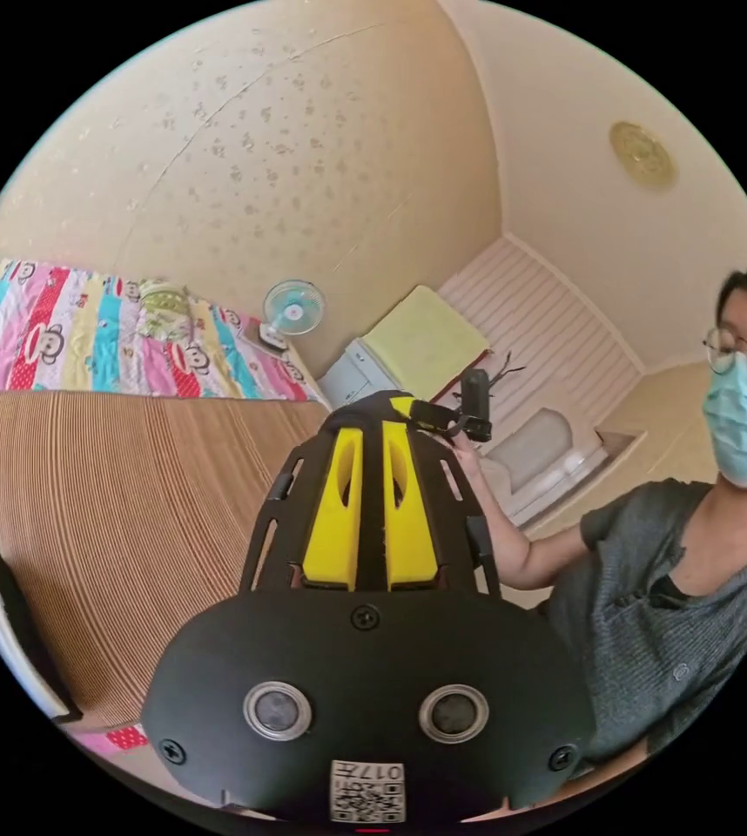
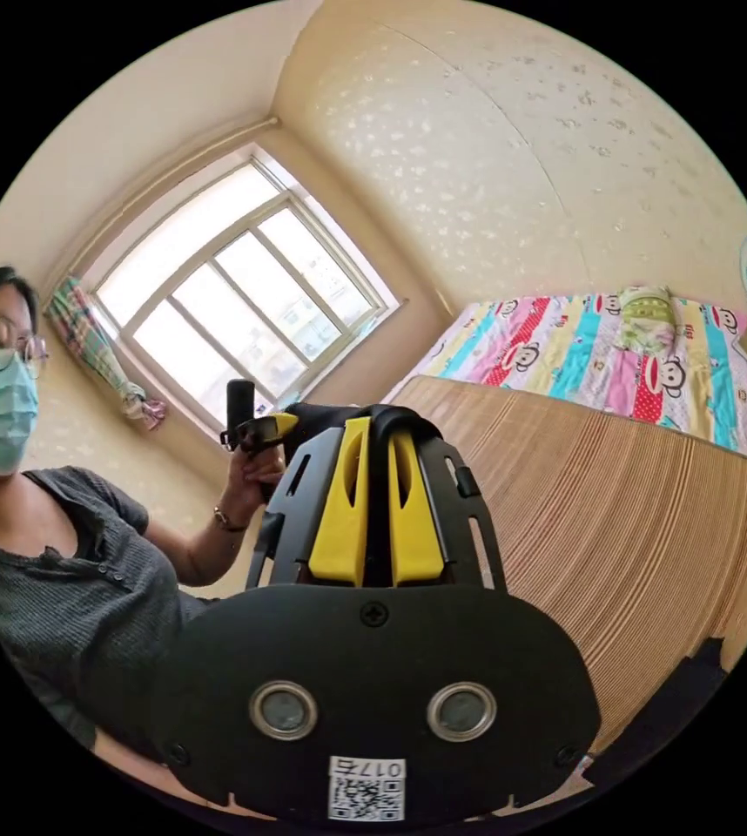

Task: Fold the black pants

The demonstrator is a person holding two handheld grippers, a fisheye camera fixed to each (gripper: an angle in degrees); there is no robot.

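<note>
My left gripper (image 1: pixel 372 416) is held up in the air, its yellow jaws pressed together with nothing between them. Just beyond its tip is the right gripper (image 1: pixel 408 407), gripped by the person's hand (image 1: pixel 469 453). In the right gripper view, my right gripper (image 2: pixel 378 428) is likewise shut and empty, and the left gripper (image 2: pixel 279 425) sits close beside its tip in the person's other hand (image 2: pixel 252 475). A strip of black cloth (image 2: pixel 674 697), probably the black pants, lies at the edge of the ribbed brown mat (image 2: pixel 635 540). It also shows as dark cloth (image 1: pixel 21 627) in the left gripper view.
The person (image 1: pixel 678 592) in a grey top sits close behind both grippers. A colourful cartoon sheet (image 1: pixel 86 335) covers the far end of the mat, with a small fan (image 1: pixel 293 309) and a green bundle (image 1: pixel 164 309) on it. A large window (image 2: pixel 234 305) is on one wall.
</note>
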